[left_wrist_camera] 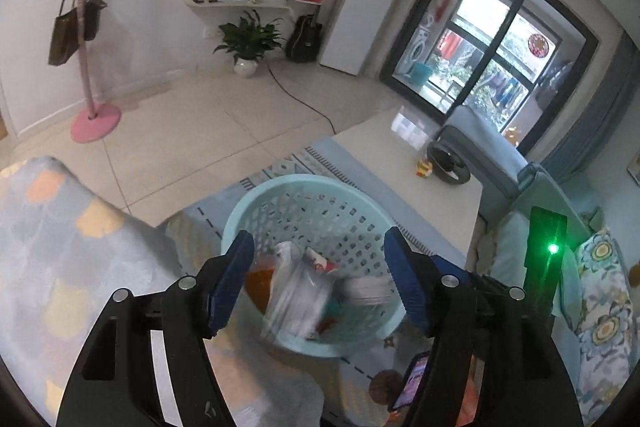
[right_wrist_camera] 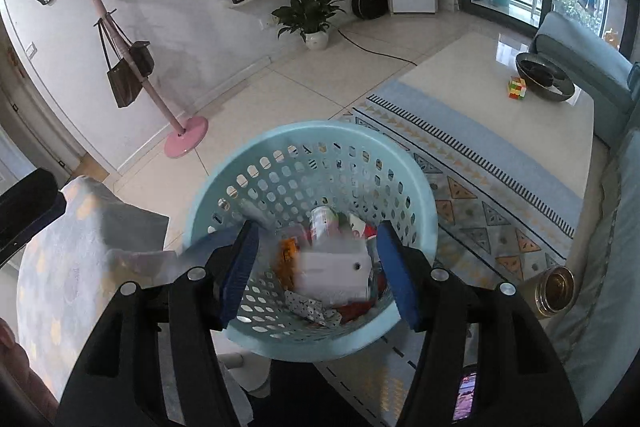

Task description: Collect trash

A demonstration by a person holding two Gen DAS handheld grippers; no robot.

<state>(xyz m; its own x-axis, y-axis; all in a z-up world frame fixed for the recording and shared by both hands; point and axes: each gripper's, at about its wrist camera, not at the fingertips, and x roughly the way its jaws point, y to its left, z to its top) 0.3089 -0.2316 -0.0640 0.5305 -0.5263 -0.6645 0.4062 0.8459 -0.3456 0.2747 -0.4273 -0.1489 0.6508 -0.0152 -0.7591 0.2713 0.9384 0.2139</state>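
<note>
A light blue perforated basket [left_wrist_camera: 256, 199] stands on the rug and shows in both views [right_wrist_camera: 224, 163]. My left gripper [left_wrist_camera: 320, 279] is open above it, and a blurred clear plastic bag [left_wrist_camera: 296, 295] hangs in the gap between the fingers, touching neither. My right gripper [right_wrist_camera: 316, 267] is open above the basket, and a blurred white box [right_wrist_camera: 332, 273] is between its fingers, apart from both. Inside the basket lie a can [right_wrist_camera: 322, 221], an orange wrapper [right_wrist_camera: 288, 255] and other scraps.
A patterned cushion [left_wrist_camera: 60, 247] lies to the left. A white low table [right_wrist_camera: 500, 107] carries a dark bowl [right_wrist_camera: 544, 77] and a puzzle cube [right_wrist_camera: 517, 87]. A gold jar [right_wrist_camera: 554, 291] stands by the sofa [left_wrist_camera: 600, 307]. A phone [left_wrist_camera: 412, 379] lies on the rug. A pink coat stand [left_wrist_camera: 94, 115] is on the floor.
</note>
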